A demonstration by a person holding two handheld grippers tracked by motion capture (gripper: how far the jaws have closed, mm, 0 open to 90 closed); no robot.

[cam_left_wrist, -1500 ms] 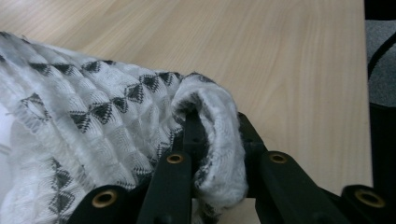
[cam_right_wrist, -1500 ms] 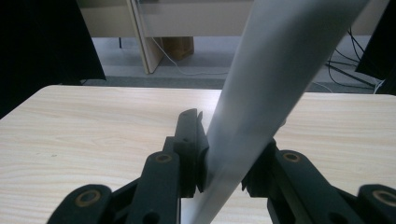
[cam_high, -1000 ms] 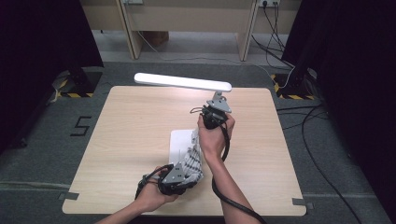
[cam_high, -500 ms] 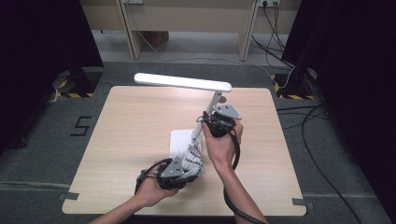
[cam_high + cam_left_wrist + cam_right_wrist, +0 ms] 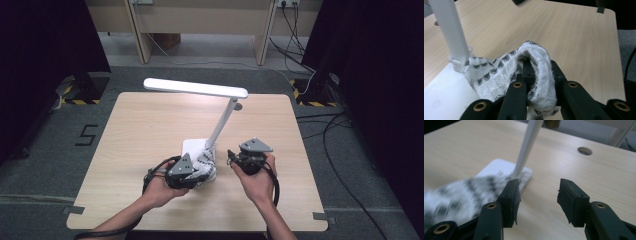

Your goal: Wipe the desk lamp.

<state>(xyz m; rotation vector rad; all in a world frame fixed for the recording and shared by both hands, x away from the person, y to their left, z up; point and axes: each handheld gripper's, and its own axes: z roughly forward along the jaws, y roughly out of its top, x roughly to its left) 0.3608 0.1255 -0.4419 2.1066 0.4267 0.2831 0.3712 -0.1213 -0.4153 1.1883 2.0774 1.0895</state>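
A white desk lamp stands on the wooden table, with its lit head bar [image 5: 195, 88], slanted stem [image 5: 222, 122] and flat base [image 5: 192, 149]. A white cloth with a grey pattern [image 5: 206, 164] lies bunched on the base at the foot of the stem. My left gripper [image 5: 196, 175] is shut on the cloth's near end; the fabric [image 5: 499, 75] wraps over its jaws [image 5: 540, 68]. My right gripper [image 5: 235, 159] hovers to the right of the base. Its jaws [image 5: 539, 195] have just been opening and stand open with nothing between them. The blurred cloth [image 5: 456, 192] and stem [image 5: 527, 145] lie to its left.
The table [image 5: 125, 130] has a round cable hole [image 5: 584, 150] near its far edge behind the lamp. Cables trail from both grippers toward the near edge. Dark floor, table legs and wires surround the table.
My right gripper has left the cloth's upper end by the stem and dropped toward the near right, now open. The cloth, earlier stretched up along the stem, has slumped onto the base.
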